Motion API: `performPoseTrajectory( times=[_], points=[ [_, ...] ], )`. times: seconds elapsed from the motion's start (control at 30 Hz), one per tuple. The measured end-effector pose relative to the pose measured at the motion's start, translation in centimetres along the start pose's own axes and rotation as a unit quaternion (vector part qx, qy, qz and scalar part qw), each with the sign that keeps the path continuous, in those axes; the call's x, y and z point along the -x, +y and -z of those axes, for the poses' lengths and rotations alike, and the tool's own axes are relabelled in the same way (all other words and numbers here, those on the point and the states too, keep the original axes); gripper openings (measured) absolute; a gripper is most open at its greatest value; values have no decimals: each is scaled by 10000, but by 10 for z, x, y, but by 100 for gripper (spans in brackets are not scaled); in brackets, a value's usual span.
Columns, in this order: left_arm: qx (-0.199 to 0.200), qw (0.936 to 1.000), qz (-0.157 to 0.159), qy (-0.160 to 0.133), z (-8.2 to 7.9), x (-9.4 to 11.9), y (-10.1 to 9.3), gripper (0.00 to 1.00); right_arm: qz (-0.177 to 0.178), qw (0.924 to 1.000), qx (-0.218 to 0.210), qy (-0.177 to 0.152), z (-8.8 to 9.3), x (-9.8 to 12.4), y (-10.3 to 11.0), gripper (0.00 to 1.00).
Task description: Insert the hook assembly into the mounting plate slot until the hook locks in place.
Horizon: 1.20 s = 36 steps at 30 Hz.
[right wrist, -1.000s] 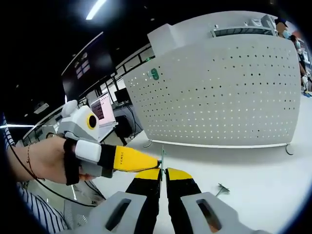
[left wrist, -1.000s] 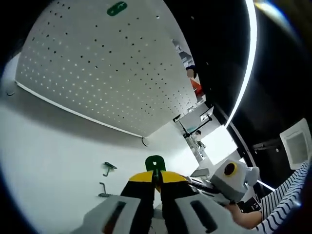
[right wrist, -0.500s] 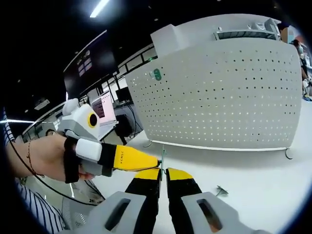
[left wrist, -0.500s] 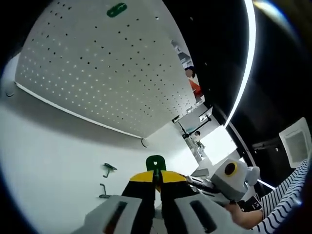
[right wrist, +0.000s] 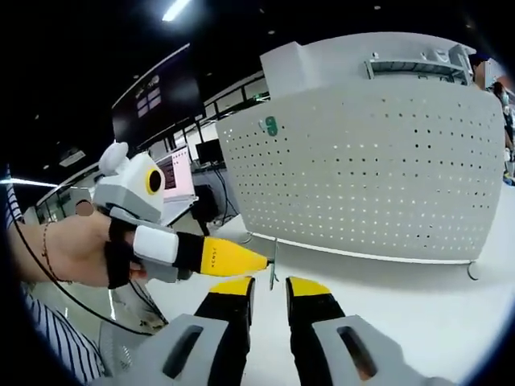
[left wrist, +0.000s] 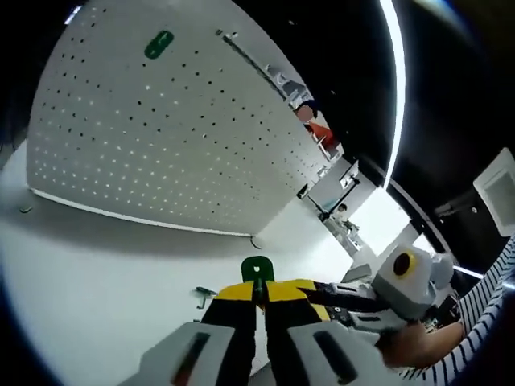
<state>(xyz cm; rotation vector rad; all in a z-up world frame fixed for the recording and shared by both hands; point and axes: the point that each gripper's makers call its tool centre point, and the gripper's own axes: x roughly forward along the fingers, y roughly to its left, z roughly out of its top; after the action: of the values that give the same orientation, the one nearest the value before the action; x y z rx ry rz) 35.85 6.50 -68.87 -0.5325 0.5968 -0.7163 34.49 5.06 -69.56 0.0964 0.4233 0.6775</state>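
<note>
Near the far pegboard [right wrist: 378, 169], my left gripper [left wrist: 259, 291] pinches the green plate [left wrist: 257, 268] while my right gripper [right wrist: 269, 285], jaws parted, holds nothing; the hook [right wrist: 274, 264] looks seated.

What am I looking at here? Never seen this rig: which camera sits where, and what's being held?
There is no robot. A person holds a two-jaw hand tool in each hand, and each tool carries a fisheye camera looking along its own jaws.

In the left gripper view, the left gripper has its yellow-tipped jaws shut on a small green piece.

In the right gripper view, the right gripper has its jaws apart. The person's hand brings the left tool in from the side.

Ahead stands a white pegboard with a second green tag mounted on it. The pegboard sits on a white table, where a small metal hook lies loose.
</note>
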Motion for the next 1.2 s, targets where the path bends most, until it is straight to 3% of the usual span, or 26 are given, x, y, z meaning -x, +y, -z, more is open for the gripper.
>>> performPoseTrajectory(
  times=[0.23, 0.37, 0.77, 0.83, 1.03, 1.13, 1.2],
  points=[
    [-654, 9959, -537, -305, -25, 13, 21, 1, 235, 9996, 131, 83, 2, 7, -11, 25],
    [-1019, 9895, -880, -532, -45, 24, 32, 1, 475, 9987, 131, 148, 6, 14, -26, 33],
    [-1650, 9608, -1781, -1336, -96, 55, 60, 1, 1167, 9925, 130, 333, 22, 37, -61, 50],
    [-1779, 9551, -1899, -1419, -102, 58, 62, 1, 1229, 9916, 130, 387, 26, 41, -64, 53],
    [-1900, 9455, -2102, -1607, -115, 64, 69, 1, 1386, 9890, 49, 511, 37, 50, -72, 57],
    [-2075, 9355, -2304, -1697, -122, 68, 77, 1, 1462, 9876, -6, 567, 44, 55, -76, 58],
    [-2101, 9326, -2358, -1747, -125, 69, 79, 1, 1499, 9868, -18, 620, 48, 57, -78, 59]
  ],
)
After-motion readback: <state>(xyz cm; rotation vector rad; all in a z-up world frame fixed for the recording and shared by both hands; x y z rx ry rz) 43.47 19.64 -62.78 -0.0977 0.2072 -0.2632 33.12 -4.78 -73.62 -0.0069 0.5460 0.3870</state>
